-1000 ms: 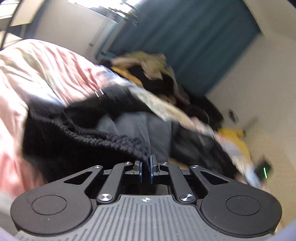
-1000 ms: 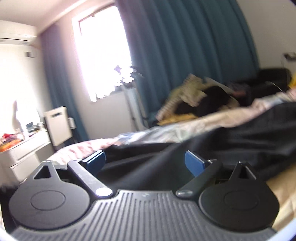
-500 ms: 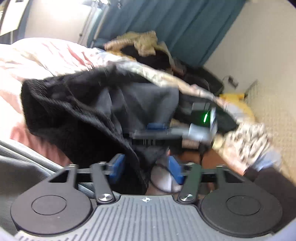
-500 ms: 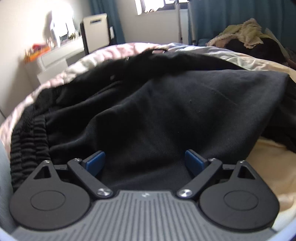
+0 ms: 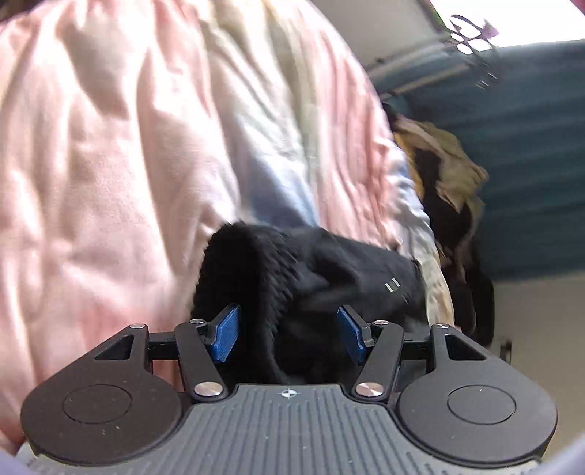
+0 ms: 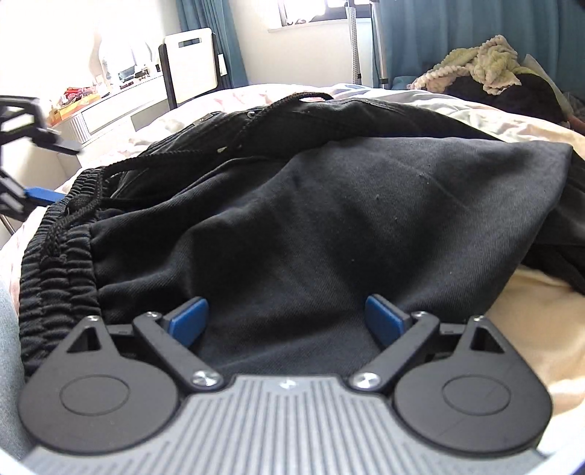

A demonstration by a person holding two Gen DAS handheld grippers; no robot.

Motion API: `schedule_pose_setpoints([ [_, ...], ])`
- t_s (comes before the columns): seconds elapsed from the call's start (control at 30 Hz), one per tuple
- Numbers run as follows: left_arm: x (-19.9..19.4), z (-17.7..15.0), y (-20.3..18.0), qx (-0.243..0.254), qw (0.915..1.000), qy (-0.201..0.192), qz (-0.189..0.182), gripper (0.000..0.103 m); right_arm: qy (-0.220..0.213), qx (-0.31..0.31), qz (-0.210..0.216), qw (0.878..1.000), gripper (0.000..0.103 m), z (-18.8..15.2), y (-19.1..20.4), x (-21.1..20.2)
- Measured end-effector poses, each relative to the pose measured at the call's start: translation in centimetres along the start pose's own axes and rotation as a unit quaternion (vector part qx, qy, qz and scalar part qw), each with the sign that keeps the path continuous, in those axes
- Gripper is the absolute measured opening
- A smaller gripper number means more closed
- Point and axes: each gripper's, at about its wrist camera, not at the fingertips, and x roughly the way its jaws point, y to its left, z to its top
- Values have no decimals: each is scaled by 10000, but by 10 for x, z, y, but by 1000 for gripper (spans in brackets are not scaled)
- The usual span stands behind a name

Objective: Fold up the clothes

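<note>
Black trousers (image 6: 329, 219) with an elastic waistband (image 6: 55, 263) and drawstring lie spread on the bed. My right gripper (image 6: 287, 318) is open, its jaws wide apart over the black cloth near the front edge. In the left wrist view my left gripper (image 5: 289, 334) is open, with the ribbed waistband end of the trousers (image 5: 263, 277) lying between its blue pads, not pinched. The left gripper's tip (image 6: 40, 193) shows at the left edge of the right wrist view, beside the waistband.
A pink and pale quilt (image 5: 128, 146) covers the bed. A heap of other clothes (image 6: 482, 69) lies at the far side by the teal curtain (image 6: 475, 29). A white heater (image 6: 192, 62) and shelf stand by the window.
My left gripper opened, let go of the black waistband and swung toward the pink quilt. My right gripper stayed open and came down low over the trousers.
</note>
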Motion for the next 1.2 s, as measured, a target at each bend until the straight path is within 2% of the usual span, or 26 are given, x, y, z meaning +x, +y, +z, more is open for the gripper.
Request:
schedule_pose_setpoints([
  [0.07, 13, 8, 6, -246, 9997, 4, 28, 60, -13, 25, 20, 10000, 94, 0, -2, 0],
  [0.13, 23, 18, 6, -292, 9995, -76, -129, 54, -23, 35, 35, 10000, 94, -1, -3, 1],
  [0.23, 34, 29, -10, 94, 9996, -218, -164, 45, -24, 44, 53, 10000, 95, 0, -3, 2],
  [0.3, 35, 31, -22, 369, 9984, -426, 42, 11, -34, 45, 46, 10000, 95, 2, -3, 1],
  [0.4, 23, 39, -44, 798, 9916, -966, 314, 11, -353, 68, -116, 9993, 95, 4, -4, -7],
  [0.5, 2, 63, -74, 1240, 9808, -1495, 194, 11, -986, 105, -470, 9940, 95, 9, -7, -26],
  [0.6, -9, 90, -115, 1607, 9733, -1611, 299, 10, -1486, 493, -545, 9862, 95, 14, -20, -43],
  [0.77, -10, 132, -187, 2050, 9632, -1683, 440, 10, -2011, 860, -681, 9734, 95, 22, -36, -53],
  [0.9, 26, 157, -221, 2283, 9532, -1869, 660, 10, -2319, 1164, -668, 9635, 95, 26, -52, -56],
  [0.97, 56, 167, -221, 2348, 9513, -1810, 850, 10, -2350, 1280, -714, 9609, 95, 28, -62, -53],
  [1.03, 87, 174, -208, 2308, 9525, -1728, 980, 11, -2342, 1387, -795, 9589, 95, 29, -73, -48],
  [1.1, 113, 178, -190, 2358, 9499, -1730, 1099, 11, -2344, 1502, -823, 9570, 95, 31, -83, -43],
  [1.17, 128, 180, -171, 2326, 9491, -1817, 1098, 12, -2299, 1554, -841, 9570, 95, 32, -90, -38],
  [1.2, 133, 180, -164, 2299, 9510, -1800, 1022, 15, -2276, 1590, -851, 9569, 95, 33, -94, -34],
])
